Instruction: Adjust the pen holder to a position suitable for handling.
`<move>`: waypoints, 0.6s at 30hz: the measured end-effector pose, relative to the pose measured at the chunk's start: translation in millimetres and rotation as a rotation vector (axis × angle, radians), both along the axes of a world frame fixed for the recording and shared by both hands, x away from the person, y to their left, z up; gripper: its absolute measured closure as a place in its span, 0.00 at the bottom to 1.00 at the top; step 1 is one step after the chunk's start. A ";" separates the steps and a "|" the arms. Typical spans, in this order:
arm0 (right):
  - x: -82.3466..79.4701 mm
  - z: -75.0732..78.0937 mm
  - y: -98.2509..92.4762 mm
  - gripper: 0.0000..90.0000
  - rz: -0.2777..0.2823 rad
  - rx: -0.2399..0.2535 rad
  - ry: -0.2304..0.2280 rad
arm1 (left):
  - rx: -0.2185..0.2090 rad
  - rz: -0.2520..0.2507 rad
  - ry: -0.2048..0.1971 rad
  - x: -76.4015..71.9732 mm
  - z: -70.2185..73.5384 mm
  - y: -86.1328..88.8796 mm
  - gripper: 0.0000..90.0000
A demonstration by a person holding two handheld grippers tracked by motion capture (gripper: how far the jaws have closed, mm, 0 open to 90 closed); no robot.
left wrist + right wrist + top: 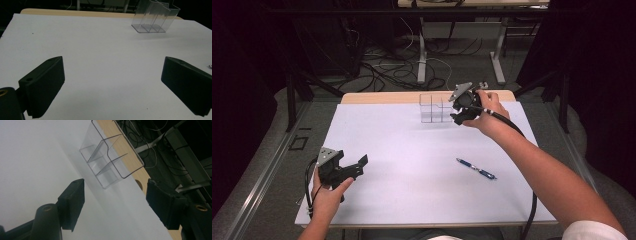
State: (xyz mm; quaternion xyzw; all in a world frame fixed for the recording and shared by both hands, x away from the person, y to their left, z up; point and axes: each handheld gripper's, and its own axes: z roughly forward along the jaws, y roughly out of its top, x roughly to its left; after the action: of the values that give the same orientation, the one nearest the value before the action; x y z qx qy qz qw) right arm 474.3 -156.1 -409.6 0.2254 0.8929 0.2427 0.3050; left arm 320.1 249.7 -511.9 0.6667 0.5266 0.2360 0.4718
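High view. White rectangular table top (412,165), its wooden edge showing at the far side. Clear plastic organiser box with inner dividers (435,107) stands upright near the far edge, right of centre. Right gripper (458,111), black with a grey three-cornered plate on top, is held in the right hand (487,112) just beside the organiser's right side; whether it touches the plastic cannot be told from here. Blue ballpoint pen with silver tip (476,168) lies flat on the white surface, nearer the person, under the right forearm's line and well apart from the organiser. Left gripper (357,167) sits in the left hand (328,192) at the near left of the table, well away from pen and box, jaws parted, nothing in them.

Left gripper view. Two black jaws stand wide apart with bare white table between them; they hold nothing. The clear organiser (155,17) is far off at upper right, standing on the table.

Right gripper view. Camera rolled, table slanting. Jaws stand well apart, gap empty, no pad pressing on anything. The clear organiser (107,162) lies ahead, beyond the jaw tips, compartments empty, close to the wooden edge.
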 end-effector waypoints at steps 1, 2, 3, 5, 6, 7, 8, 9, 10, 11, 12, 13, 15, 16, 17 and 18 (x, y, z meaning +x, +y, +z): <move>2.9 0.3 1.8 0.34 -0.014 -0.006 0.006 | -0.004 0.004 0.004 -0.3 -0.1 0.9 0.06; 6.4 0.4 3.0 0.34 -0.017 -0.011 -0.004 | -0.004 0.004 0.004 -0.3 -0.1 0.9 0.06; 8.6 2.3 4.7 0.35 -0.027 -0.025 0.009 | 0.000 0.008 0.000 -1.1 0.0 2.0 0.06; 15.2 2.8 7.4 0.36 -0.013 -0.034 0.007 | -0.010 0.014 -0.005 -1.7 0.1 1.5 0.06; 17.4 3.8 8.9 0.37 -0.018 -0.052 0.006 | -0.011 0.016 -0.006 -2.6 0.3 1.6 0.06; 20.3 4.4 10.0 0.39 -0.016 -0.065 0.004 | -0.011 0.017 -0.004 -4.0 0.6 1.9 0.06; 23.3 4.2 11.3 0.42 -0.009 -0.065 0.013 | -0.011 0.017 -0.004 -4.0 0.6 1.9 0.06; 25.0 5.1 12.8 0.47 -0.009 -0.080 0.005 | -0.010 0.016 -0.008 -3.9 0.6 2.3 0.06; 25.0 5.1 12.8 0.47 -0.009 -0.080 0.005 | -0.013 0.015 -0.010 -3.8 0.5 2.5 0.06; 28.1 6.6 15.8 0.49 0.025 -0.092 -0.019 | -0.013 0.014 -0.009 -3.8 0.2 2.8 0.06; 30.4 6.0 17.0 0.49 0.049 -0.083 -0.024 | -0.013 0.015 -0.006 -3.7 -0.1 2.9 0.06; 31.9 5.7 18.4 0.49 0.053 -0.093 -0.017 | -0.016 0.017 -0.005 -3.3 -0.3 3.2 0.06; 35.6 3.4 21.5 0.49 0.062 -0.122 -0.003 | -0.018 0.019 -0.004 -3.4 -0.2 3.3 0.06; 37.0 2.2 23.3 0.49 0.065 -0.138 -0.009 | -0.017 0.019 -0.006 -3.4 0.1 3.4 0.06; 37.7 1.0 24.9 0.49 0.062 -0.149 0.002 | -0.013 0.016 -0.008 -3.5 0.7 3.2 0.06; 37.7 1.0 24.9 0.49 0.062 -0.149 0.002 | -0.013 0.016 -0.008 -3.5 0.7 3.2 0.06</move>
State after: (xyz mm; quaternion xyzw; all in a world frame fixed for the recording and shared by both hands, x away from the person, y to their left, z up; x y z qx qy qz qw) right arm 512.0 -131.3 -408.6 0.1747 0.9153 0.1849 0.3124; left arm 316.6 252.9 -511.2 0.6583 0.5314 0.2391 0.4765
